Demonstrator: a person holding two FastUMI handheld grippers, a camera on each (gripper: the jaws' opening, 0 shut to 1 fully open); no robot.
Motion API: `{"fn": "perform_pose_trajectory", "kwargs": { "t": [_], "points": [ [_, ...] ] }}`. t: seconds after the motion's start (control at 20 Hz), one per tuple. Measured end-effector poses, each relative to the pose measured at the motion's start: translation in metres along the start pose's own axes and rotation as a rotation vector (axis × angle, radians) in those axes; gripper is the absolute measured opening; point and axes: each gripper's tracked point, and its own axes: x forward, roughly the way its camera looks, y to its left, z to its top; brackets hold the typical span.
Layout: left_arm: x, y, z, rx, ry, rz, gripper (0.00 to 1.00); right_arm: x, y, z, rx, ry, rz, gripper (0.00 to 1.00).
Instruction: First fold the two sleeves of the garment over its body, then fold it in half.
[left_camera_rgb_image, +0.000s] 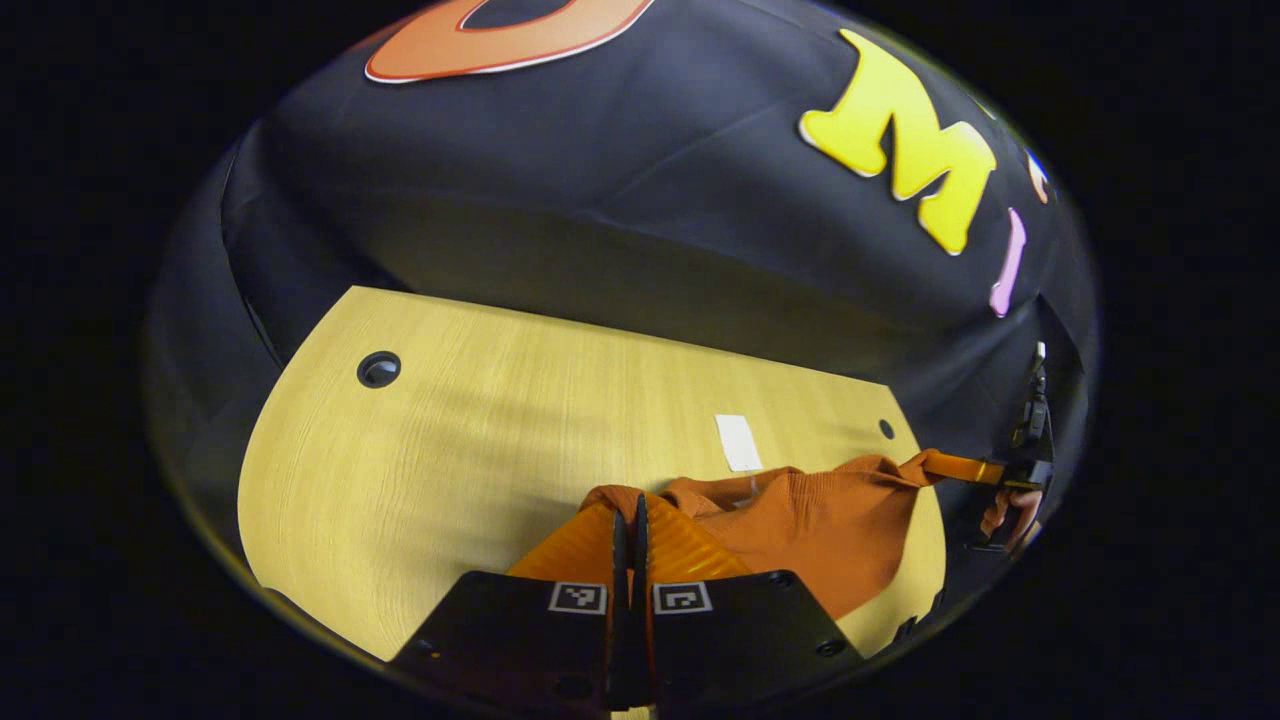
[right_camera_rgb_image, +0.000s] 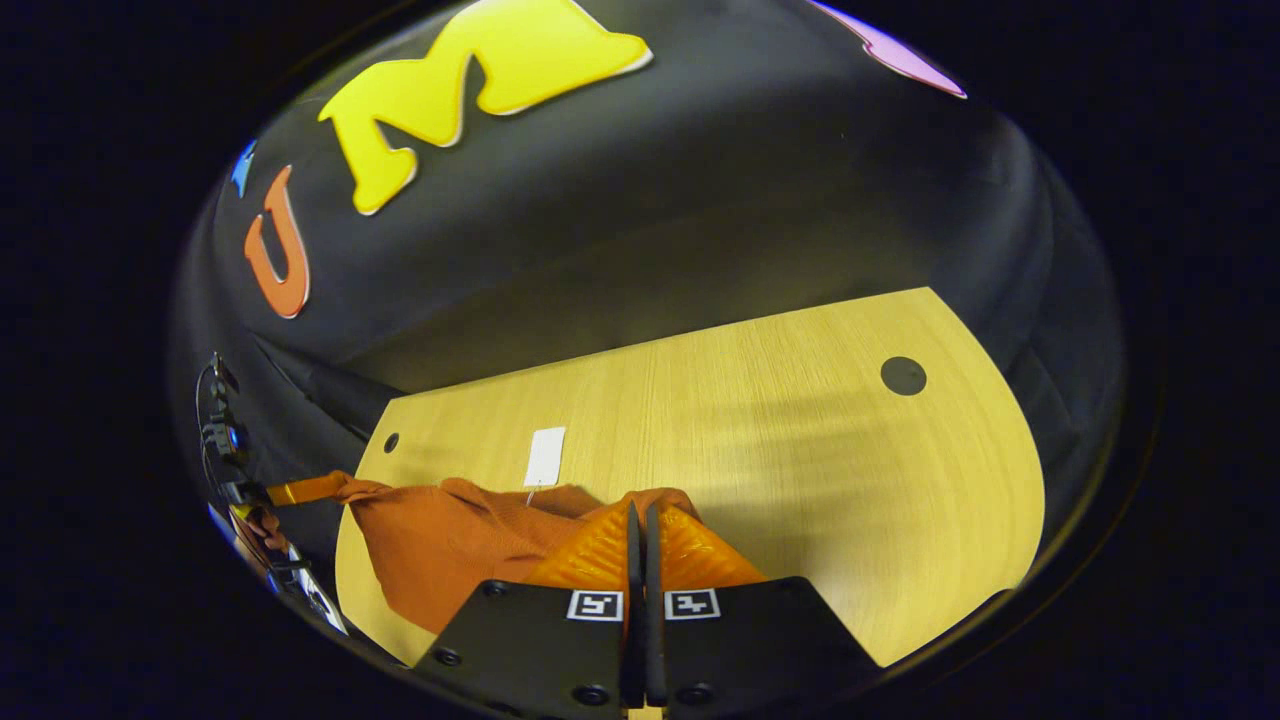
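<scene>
Both grippers clamped on the garment (left_camera_rgb_image: 800, 525): left gripper (left_camera_rgb_image: 630, 520) has fingers together on one edge, right gripper (right_camera_rgb_image: 640, 525) likewise on the opposite edge. Cloth hangs stretched between them above the near part of the table (left_camera_rgb_image: 450, 450), lower part probably touching it, hard to tell. White tag (left_camera_rgb_image: 738, 442) lies on the table just beyond the garment.
</scene>
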Motion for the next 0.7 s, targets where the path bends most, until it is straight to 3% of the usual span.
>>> {"fn": "perform_pose_trajectory", "kwargs": {
  "t": [0.25, 0.55, 0.65, 0.7],
  "points": [
    [0.045, 0.015, -0.007, -0.108, -0.017, 0.072, 0.03, 0.066, -0.027, -0.009, 0.020, 0.044, -0.061, 0.00],
    [0.076, 0.021, -0.010, -0.120, -0.024, 0.091, 0.10, 0.085, -0.029, -0.014, 0.045, 0.043, -0.093, 0.06],
    [0.075, 0.017, -0.008, -0.115, -0.031, 0.086, 0.27, 0.085, -0.027, -0.012, 0.044, 0.036, -0.090, 0.11],
    [0.073, 0.020, -0.004, -0.103, -0.048, 0.099, 0.50, 0.083, -0.025, -0.010, 0.054, 0.029, -0.083, 0.15]
  ]
}}
